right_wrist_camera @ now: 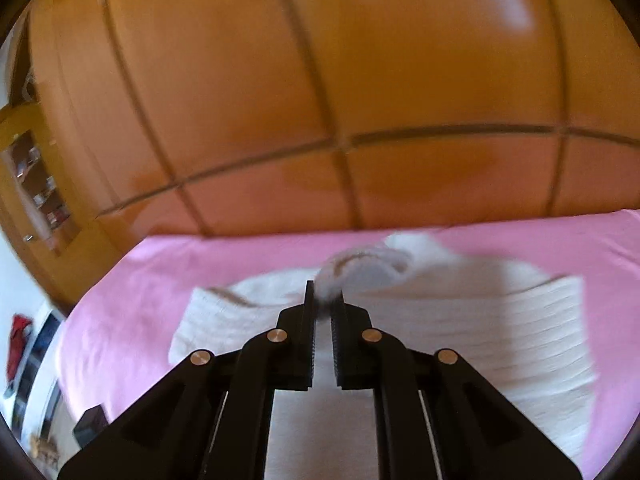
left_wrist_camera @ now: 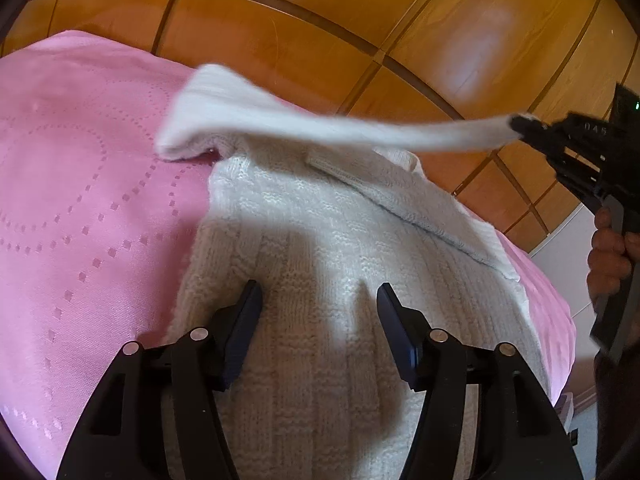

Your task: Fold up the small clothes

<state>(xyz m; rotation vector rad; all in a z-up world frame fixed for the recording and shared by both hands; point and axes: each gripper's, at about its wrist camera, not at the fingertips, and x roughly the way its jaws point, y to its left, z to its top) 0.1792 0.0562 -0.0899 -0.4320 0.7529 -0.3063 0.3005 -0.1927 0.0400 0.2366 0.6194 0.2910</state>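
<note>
Grippers first: we list the left gripper as black plastic with flat ribbed pads, its jaws standing apart over the knit with nothing pinched between them. We cannot tell whether the pads touch the fabric below. The right gripper, of the same black make with brass-coloured pivot pins, has its jaws brought together on a tuft of white knit; in the left wrist view we see it at the right edge, a hand wrapped round its grey handle.

Garment: we record one white sweater, chunky knit with vertical ribs and cable-like columns, lying spread on the bed. Its sleeve, a long soft band with a ribbed cuff end, is raised off the body of the garment and stretched taut to the right gripper's tips, blurred in both views.

Bedding: we note a pink bedspread, smooth with a slight sheen, stitched in dotted circular patterns, lying under the sweater.

Surroundings: we note a wooden wardrobe behind the bed, glossy orange-brown panels divided by darker strips, and a wooden shelf unit at the left of the right wrist view.
</note>
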